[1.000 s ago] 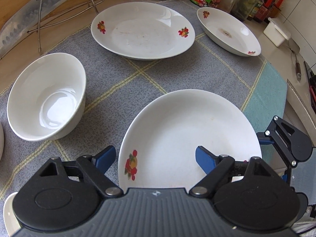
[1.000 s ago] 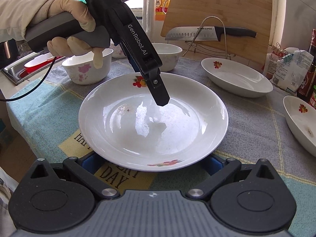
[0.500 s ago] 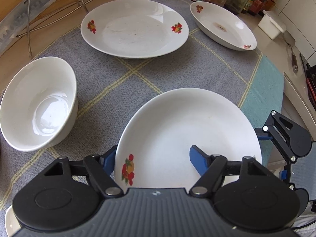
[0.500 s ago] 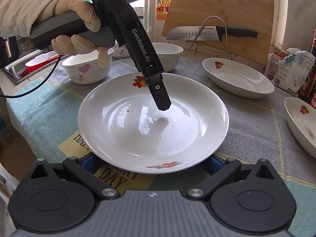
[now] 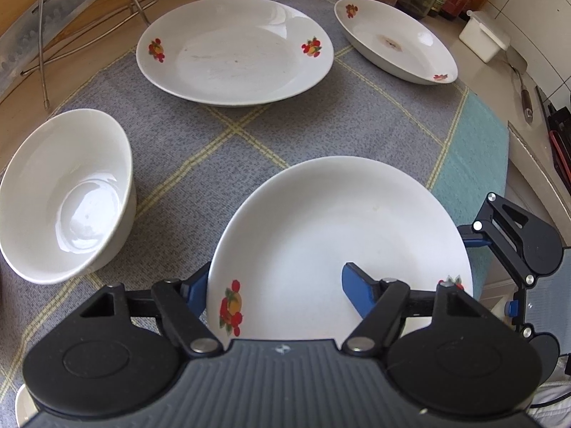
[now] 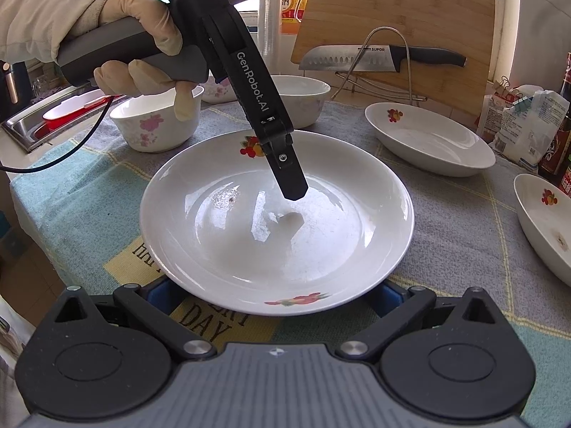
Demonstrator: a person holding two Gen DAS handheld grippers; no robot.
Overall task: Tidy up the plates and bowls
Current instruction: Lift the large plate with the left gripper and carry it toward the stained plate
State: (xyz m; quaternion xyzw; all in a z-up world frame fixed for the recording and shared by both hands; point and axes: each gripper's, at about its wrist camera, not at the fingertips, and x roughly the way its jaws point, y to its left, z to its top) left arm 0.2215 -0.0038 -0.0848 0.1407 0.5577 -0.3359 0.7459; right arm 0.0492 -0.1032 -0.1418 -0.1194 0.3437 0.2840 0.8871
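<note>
Between your left gripper's [image 5: 274, 285] spread fingers sits the plate's [image 5: 342, 235] rim, not pinched; right gripper [image 6: 271, 296] open under its opposite edge. Risk: glazed rim slips from a shallow grip, dropping onto the bench [image 6: 446, 249].

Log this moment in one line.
step: grasping near plate | left gripper: jaws open, straddling plate rim | right gripper: jaws open, low at plate rim | lift: cannot tell
</note>
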